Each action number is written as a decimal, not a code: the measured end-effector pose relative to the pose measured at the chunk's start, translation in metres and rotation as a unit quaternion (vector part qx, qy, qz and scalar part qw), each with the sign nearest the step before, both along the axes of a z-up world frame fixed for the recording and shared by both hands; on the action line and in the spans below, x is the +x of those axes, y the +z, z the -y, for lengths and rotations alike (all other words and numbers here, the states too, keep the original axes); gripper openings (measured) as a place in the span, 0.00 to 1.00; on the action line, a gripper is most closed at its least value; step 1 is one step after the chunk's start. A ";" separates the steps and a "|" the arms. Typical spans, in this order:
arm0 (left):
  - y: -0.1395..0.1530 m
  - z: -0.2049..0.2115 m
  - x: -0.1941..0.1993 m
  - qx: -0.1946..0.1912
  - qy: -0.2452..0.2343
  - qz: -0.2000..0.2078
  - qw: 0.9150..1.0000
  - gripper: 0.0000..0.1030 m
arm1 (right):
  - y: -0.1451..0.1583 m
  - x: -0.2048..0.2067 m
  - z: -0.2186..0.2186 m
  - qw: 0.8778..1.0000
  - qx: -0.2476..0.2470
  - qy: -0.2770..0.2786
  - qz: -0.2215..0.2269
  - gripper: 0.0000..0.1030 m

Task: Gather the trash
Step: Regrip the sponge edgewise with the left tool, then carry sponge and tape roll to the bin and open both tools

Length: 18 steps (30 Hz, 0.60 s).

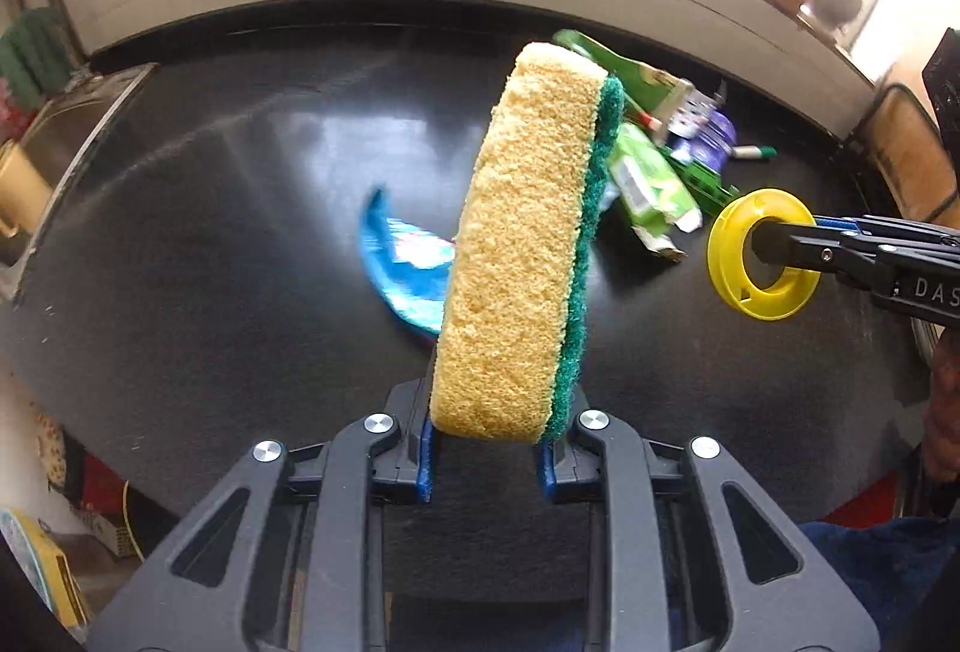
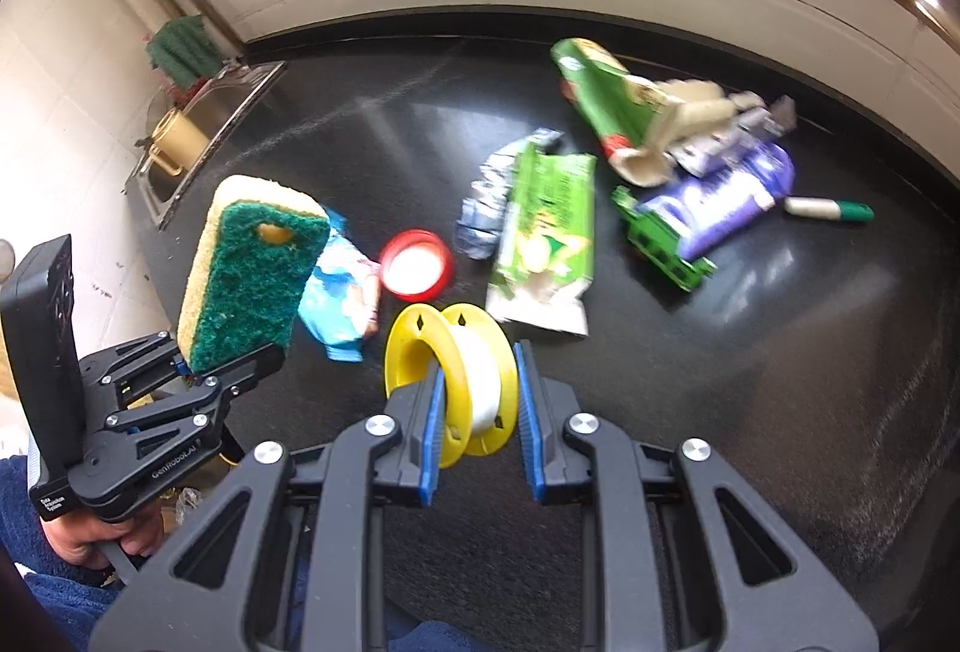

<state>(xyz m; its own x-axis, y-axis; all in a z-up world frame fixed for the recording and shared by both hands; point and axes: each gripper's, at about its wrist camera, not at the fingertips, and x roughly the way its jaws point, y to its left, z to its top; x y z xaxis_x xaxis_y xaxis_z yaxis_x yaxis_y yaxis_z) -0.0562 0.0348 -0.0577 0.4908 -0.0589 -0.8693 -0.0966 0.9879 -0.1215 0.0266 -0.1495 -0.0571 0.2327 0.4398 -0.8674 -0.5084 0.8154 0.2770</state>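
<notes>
Blue-padded fingers of the left hand-held gripper [image 1: 487,463] clamp the lower end of a yellow sponge with a green scouring face [image 1: 522,244], holding it upright above the black counter [image 1: 210,208]. In the right wrist view the same sponge [image 2: 249,280] stands in that gripper [image 2: 231,361] at the left, with a hand [image 2: 84,535] in a dark blue sleeve gripping the handle below. The right hand-held gripper [image 2: 480,415] is closed on a yellow spool wound with white tape [image 2: 453,382], one finger through the spool's centre hole and the other against the outer flange.

Just beyond, on the counter, lie a crumpled blue wrapper [image 2: 342,301] and a red bottle cap [image 2: 417,265] beside it. Farther on come a green snack packet [image 2: 549,238], then a heap of a green carton [image 2: 600,94], a purple packet [image 2: 726,202] and a green-capped marker [image 2: 831,209]. A sink [image 2: 198,136] sits at the counter's far left.
</notes>
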 end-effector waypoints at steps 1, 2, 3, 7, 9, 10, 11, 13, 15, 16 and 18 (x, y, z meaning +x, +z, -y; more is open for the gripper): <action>0.002 -0.009 -0.004 0.003 0.011 0.002 1.000 0.23 | 0.002 0.000 -0.013 1.000 0.002 0.013 0.002 0.22; 0.004 -0.021 -0.010 0.009 0.027 0.004 1.000 0.23 | 0.003 -0.001 -0.032 0.999 0.005 0.034 0.003 0.22; 0.005 -0.036 -0.018 0.014 0.046 0.005 0.999 0.23 | 0.004 -0.002 -0.047 0.999 0.006 0.049 0.003 0.22; -0.002 -0.099 -0.059 0.009 0.136 -0.007 0.991 0.23 | 0.006 -0.015 -0.131 0.990 0.017 0.140 0.003 0.22; -0.011 -0.130 -0.085 0.007 0.182 -0.017 0.983 0.23 | 0.004 -0.027 -0.176 0.982 0.022 0.190 -0.002 0.22; -0.015 -0.142 -0.096 0.007 0.202 -0.021 0.979 0.23 | 0.002 -0.035 -0.203 0.975 0.025 0.219 -0.008 0.22; -0.020 -0.153 -0.108 0.006 0.222 -0.026 0.975 0.23 | 0.001 -0.042 -0.222 0.970 0.027 0.240 -0.013 0.22; -0.032 -0.180 -0.139 0.002 0.266 -0.038 0.963 0.23 | -0.006 -0.066 -0.272 0.955 0.029 0.295 -0.023 0.22; -0.044 -0.204 -0.167 0.003 0.301 -0.051 0.952 0.23 | -0.016 -0.093 -0.319 0.937 0.028 0.348 -0.035 0.22; -0.055 -0.218 -0.186 0.004 0.325 -0.062 0.944 0.23 | -0.022 -0.107 -0.339 0.928 0.024 0.370 -0.042 0.22; -0.073 -0.237 -0.212 -0.001 0.359 -0.082 0.930 0.23 | -0.036 -0.135 -0.380 0.909 0.016 0.414 -0.055 0.22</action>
<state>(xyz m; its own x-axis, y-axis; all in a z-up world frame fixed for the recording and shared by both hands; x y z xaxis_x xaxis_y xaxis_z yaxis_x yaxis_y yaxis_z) -0.2680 0.2723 -0.1309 0.2658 0.2309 -0.9360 -0.7481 0.6617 -0.0492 -0.1082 0.2306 -0.0929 -0.2759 0.4502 -0.8493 -0.9116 0.1576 0.3796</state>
